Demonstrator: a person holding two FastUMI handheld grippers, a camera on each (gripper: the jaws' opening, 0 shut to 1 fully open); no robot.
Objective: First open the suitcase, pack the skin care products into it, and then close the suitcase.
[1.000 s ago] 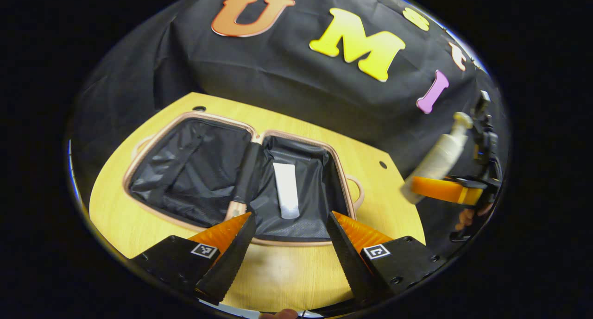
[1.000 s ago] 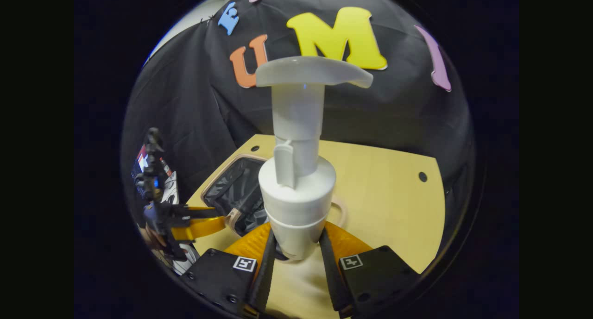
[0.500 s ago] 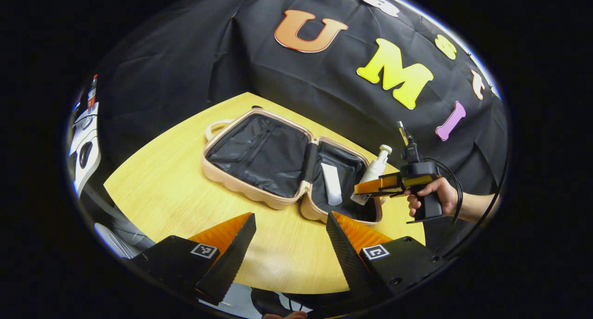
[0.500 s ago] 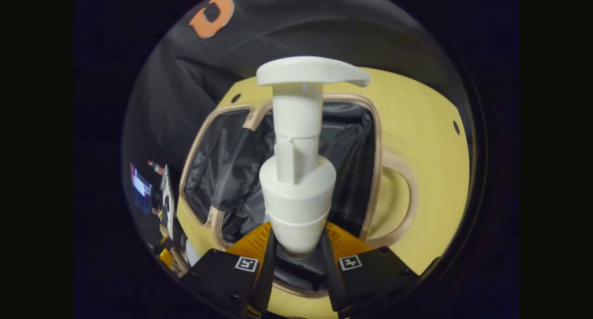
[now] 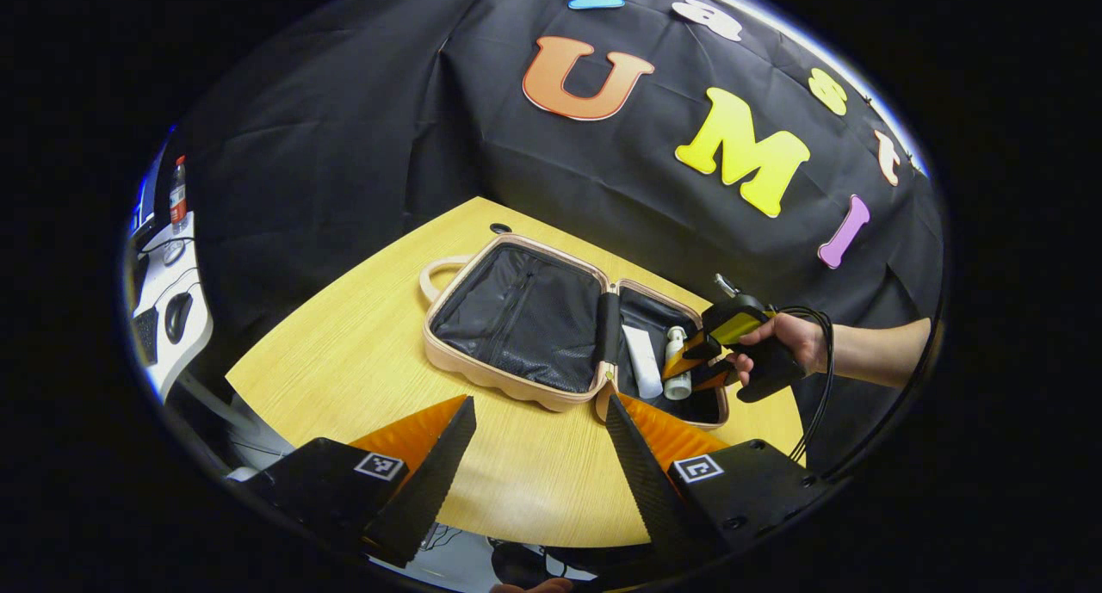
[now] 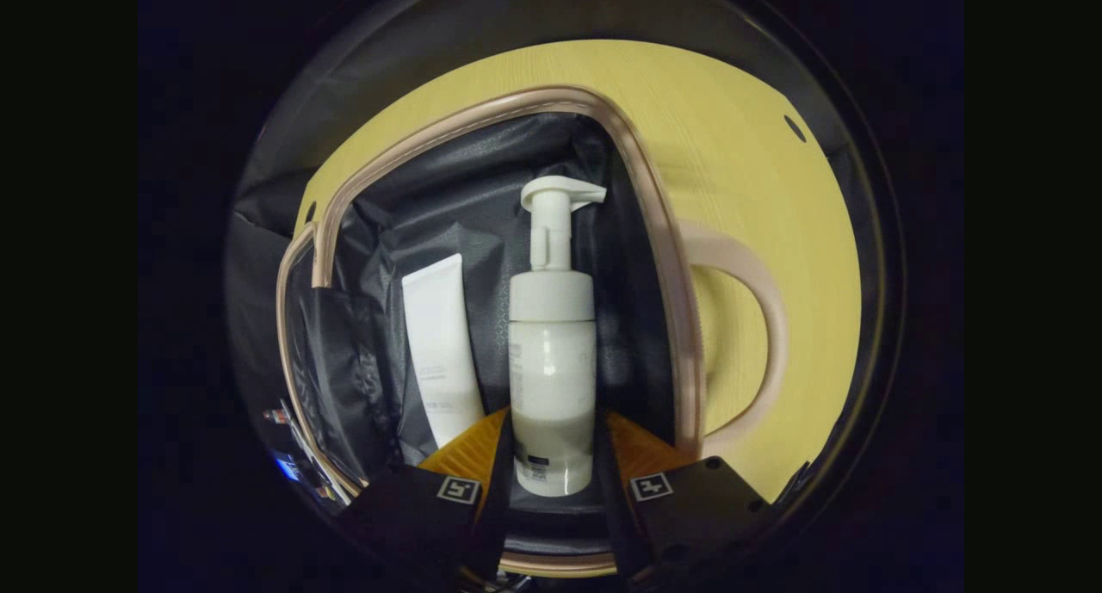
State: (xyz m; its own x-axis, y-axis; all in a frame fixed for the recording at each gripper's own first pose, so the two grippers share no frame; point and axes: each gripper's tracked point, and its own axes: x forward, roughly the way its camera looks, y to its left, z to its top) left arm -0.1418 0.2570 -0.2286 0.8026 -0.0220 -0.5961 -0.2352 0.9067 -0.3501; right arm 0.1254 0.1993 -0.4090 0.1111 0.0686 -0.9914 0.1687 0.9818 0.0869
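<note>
The open beige suitcase (image 5: 504, 385) lies flat on the yellow table (image 5: 344, 352), black lining up. In its right half a white tube (image 5: 641, 361) and a white pump bottle (image 5: 677, 367) lie side by side. My right gripper (image 5: 696, 367), held by a hand (image 5: 788, 339), reaches into that half. In the right gripper view the pump bottle (image 6: 551, 352) lies lengthwise on the lining, pump head pointing away, beside the tube (image 6: 439, 335). My right gripper (image 6: 555, 416) is shut on the bottle's base end. My left gripper (image 5: 541, 398) hovers open and empty above the table's near edge.
The suitcase rim (image 6: 663, 257) and its handle (image 6: 766, 318) lie just right of the bottle. The left half of the case (image 5: 525, 318) holds nothing. A desk with a mouse (image 5: 176, 313) stands beyond the table's left side. The black cloth wall rises behind.
My right gripper has lowered the pump bottle from upright above the case to lying on the lining beside the tube. My left gripper has drawn back a little from the suitcase.
</note>
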